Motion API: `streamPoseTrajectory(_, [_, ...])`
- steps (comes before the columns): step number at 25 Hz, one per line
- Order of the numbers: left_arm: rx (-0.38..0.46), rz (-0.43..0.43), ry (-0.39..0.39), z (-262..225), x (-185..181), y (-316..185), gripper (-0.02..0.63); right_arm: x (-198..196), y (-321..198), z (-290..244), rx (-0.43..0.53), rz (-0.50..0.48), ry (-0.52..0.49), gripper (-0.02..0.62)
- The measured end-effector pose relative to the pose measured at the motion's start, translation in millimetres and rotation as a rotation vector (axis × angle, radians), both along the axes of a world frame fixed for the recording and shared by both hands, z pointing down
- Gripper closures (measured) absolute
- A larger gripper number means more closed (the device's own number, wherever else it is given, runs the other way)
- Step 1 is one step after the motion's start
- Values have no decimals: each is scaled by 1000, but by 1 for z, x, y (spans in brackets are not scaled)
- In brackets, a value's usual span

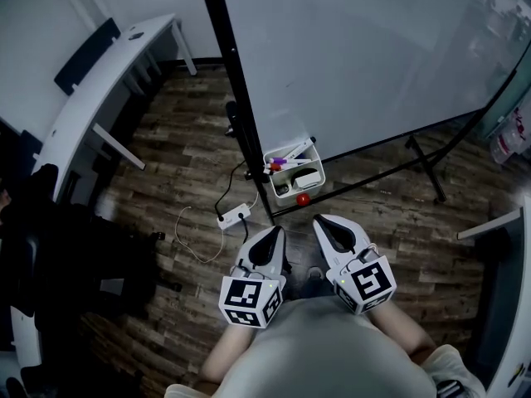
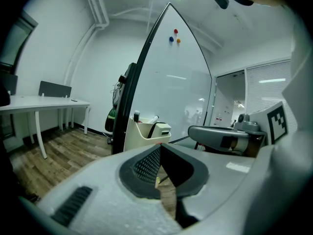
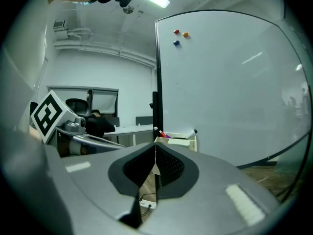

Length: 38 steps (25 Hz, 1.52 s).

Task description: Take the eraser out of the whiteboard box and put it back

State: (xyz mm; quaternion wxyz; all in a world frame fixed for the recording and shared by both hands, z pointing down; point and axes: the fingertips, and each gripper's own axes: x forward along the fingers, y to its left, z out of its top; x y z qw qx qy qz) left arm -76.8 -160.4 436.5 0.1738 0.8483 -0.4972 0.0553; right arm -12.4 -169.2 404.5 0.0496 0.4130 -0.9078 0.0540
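Wood floor (image 1: 191, 152); eraser (image 1: 306, 179) in box (image 1: 319, 171) ahead of closed, empty left tool (image 1: 271, 232), right tool (image 1: 325, 221).

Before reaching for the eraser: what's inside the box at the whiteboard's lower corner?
The box holds coloured markers and a white eraser. Whatever lies beneath them on the bottom is covered.

All views toward whiteboard box (image 1: 294, 172)

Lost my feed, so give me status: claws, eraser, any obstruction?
Left claw shut, empty. Right claw shut, empty. Eraser in whiteboard box, untouched. Nothing between claws and box.
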Motion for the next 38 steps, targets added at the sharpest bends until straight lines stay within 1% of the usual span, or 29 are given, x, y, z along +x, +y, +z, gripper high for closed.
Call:
streamPoseTrajectory(6, [6, -43, -1, -2, -1, -15, 603, -1, -19, 2, 6, -36, 8, 536])
streamPoseTrajectory(14, [-2, -102, -1, -4, -5, -28, 603, -1, -43, 1, 13, -68, 21, 397])
streamPoseTrajectory(17, [-2, -122, -3, -4, -7, -31, 603, -3, -50, 1, 25, -88, 26, 378])
streamPoseTrajectory(22, [2, -155, 1, -6, -10, -39, 603, -2, -65, -1, 31, -90, 36, 341])
streamPoseTrajectory(28, [8, -195, 4, -6, -15, -49, 603, -6, -82, 7, 26, -121, 58, 316])
streamPoseTrajectory(38, [5, -250, 6, -3, -16, -63, 603, -13, -97, 22, 11, -190, 97, 299])
